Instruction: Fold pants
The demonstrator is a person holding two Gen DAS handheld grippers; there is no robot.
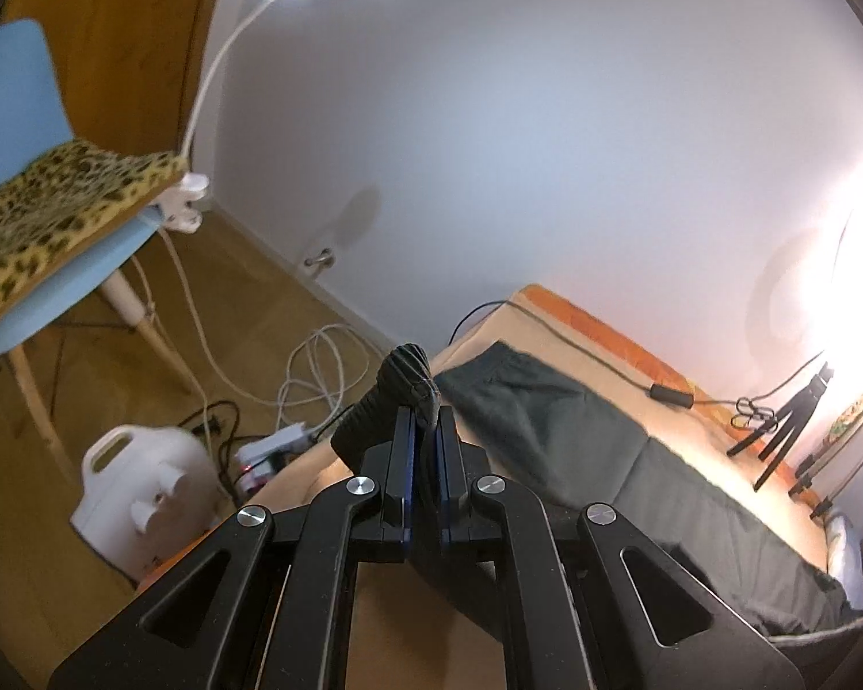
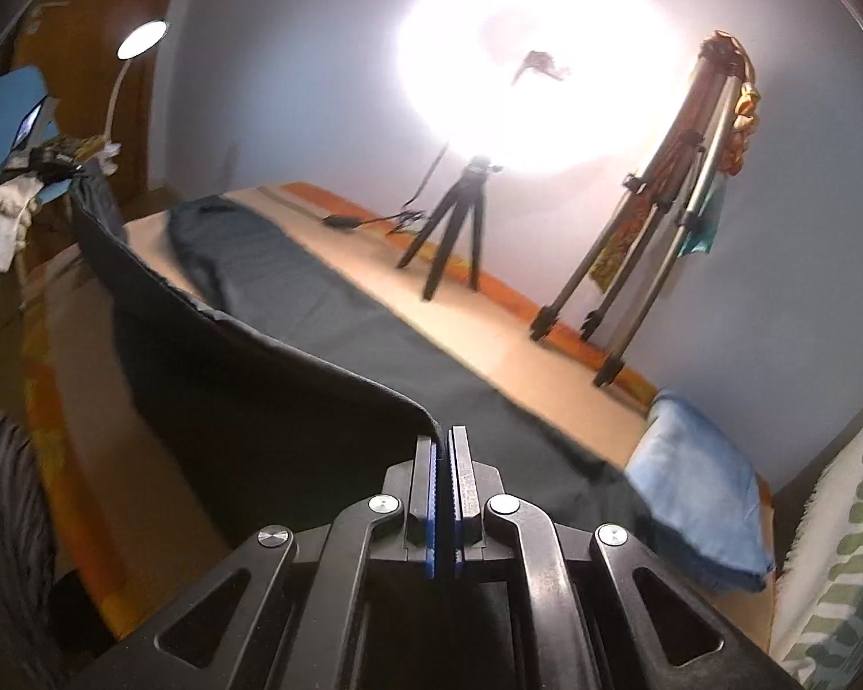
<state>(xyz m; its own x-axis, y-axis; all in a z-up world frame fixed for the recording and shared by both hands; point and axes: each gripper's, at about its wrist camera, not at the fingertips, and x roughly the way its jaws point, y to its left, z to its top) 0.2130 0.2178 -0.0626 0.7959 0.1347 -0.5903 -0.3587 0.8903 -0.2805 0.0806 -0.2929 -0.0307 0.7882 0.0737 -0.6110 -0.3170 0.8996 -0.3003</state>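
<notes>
My left gripper (image 1: pixel 424 431) and right gripper (image 2: pixel 444 448) each pinch a raised edge of the dark pants (image 1: pixel 575 431), jaws nearly closed on the cloth. The pants lie lengthwise across the tan bed (image 1: pixel 713 460), one leg flat, the near layer lifted into a taut, curving fold between my hands. The ribbed waistband (image 1: pixel 397 379) bunches above my left fingertips; a thin hem (image 2: pixel 374 385) feeds into my right.

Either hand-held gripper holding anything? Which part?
Both hold the dark pants: left hand-held gripper shut on the ribbed cuff, right hand-held gripper on a fabric edge.
</notes>
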